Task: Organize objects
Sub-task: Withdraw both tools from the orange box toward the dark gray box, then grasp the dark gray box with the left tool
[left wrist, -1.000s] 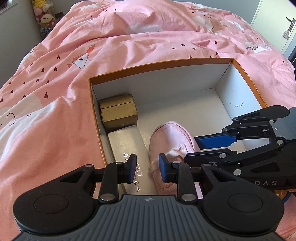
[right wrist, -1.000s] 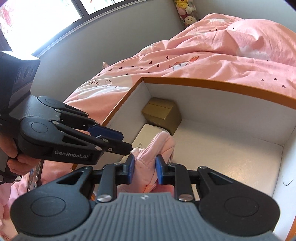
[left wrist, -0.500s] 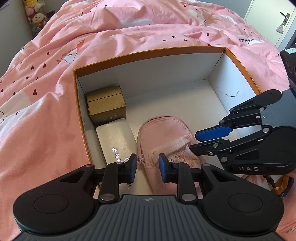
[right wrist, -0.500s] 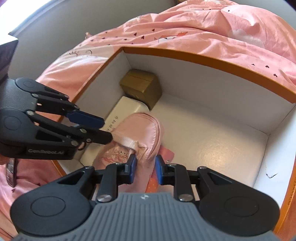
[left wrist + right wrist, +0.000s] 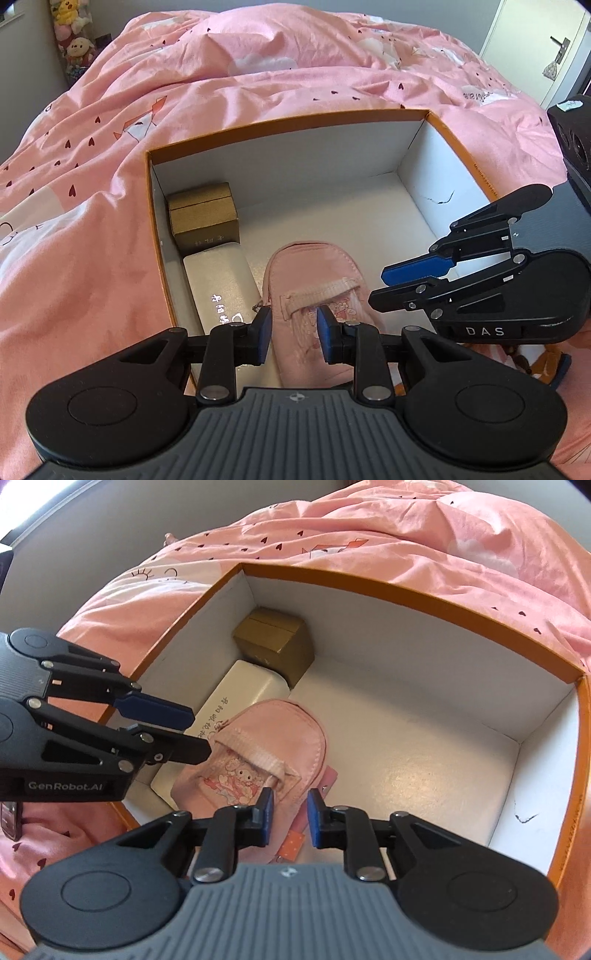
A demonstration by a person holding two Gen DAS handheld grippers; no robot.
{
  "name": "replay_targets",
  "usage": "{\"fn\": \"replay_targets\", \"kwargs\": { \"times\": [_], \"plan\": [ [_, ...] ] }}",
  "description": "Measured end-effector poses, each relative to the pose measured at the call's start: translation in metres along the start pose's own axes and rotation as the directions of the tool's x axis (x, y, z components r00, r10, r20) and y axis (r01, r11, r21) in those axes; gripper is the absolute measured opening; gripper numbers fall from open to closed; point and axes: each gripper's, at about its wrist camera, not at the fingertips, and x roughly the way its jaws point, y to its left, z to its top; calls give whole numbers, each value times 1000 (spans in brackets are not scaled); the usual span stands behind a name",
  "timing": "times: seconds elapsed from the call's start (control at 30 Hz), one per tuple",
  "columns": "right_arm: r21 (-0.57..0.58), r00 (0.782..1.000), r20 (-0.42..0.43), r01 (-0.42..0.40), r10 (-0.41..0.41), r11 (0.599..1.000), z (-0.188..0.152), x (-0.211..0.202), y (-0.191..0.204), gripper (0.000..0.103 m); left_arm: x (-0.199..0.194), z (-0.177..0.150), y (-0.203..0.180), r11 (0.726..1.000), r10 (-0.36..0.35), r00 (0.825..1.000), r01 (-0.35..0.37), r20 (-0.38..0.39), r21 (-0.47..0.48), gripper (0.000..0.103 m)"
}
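The pink pouch (image 5: 314, 280) lies in the orange-rimmed box (image 5: 295, 118), touching a white case (image 5: 218, 280) left; a brown carton (image 5: 203, 218) sits farther. Left gripper (image 5: 293, 334) and right gripper (image 5: 290, 818) hover apart, seemingly clear of it, above the pink duvet (image 5: 258, 66).

"DAS" was legible on the right claw (image 5: 402, 286) body, "GenRobot.AI" on the left claw (image 5: 195, 734) body; printing on the white case (image 5: 236, 701), the brown box (image 5: 203, 218) and the bedcover (image 5: 476, 96) was unreadable.
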Motion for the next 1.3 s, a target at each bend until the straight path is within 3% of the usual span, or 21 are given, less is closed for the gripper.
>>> {"fn": "replay_targets", "kwargs": {
  "times": [0.13,0.27,0.57,0.67,0.8,1.03,1.2,1.3],
  "plan": [
    [40,996,89,5,-9,999,-14,-35,11,22,-31,-11,-14,1000,-28,998,29,63,-11,31],
    [64,982,185,27,-39,998,-39,-71,31,31,-57,-30,-34,999,-41,995,42,95,-4,31],
    [147,958,275,39,-78,988,-116,-118,77,40,-62,-91,-67,998,-55,998,56,39,-12,37],
    [172,963,254,40,-84,984,-141,-120,88,42,-51,-109,-72,997,-59,998,58,-14,-40,37],
    [218,977,181,72,-113,973,-168,-116,95,42,-48,-133,-90,999,-22,996,25,-87,37,37],
    [262,995,13,93,-100,961,-208,-98,108,45,-43,-163,-100,997,-44,973,56,-226,50,37],
    [320,998,-47,61,-48,946,-224,-89,108,47,-40,-175,-113,993,-24,961,54,-275,103,36],
    [363,996,-84,32,-1,931,-232,-82,103,48,-42,-177,-116,993,-25,965,54,-259,108,37]
  ]
}}
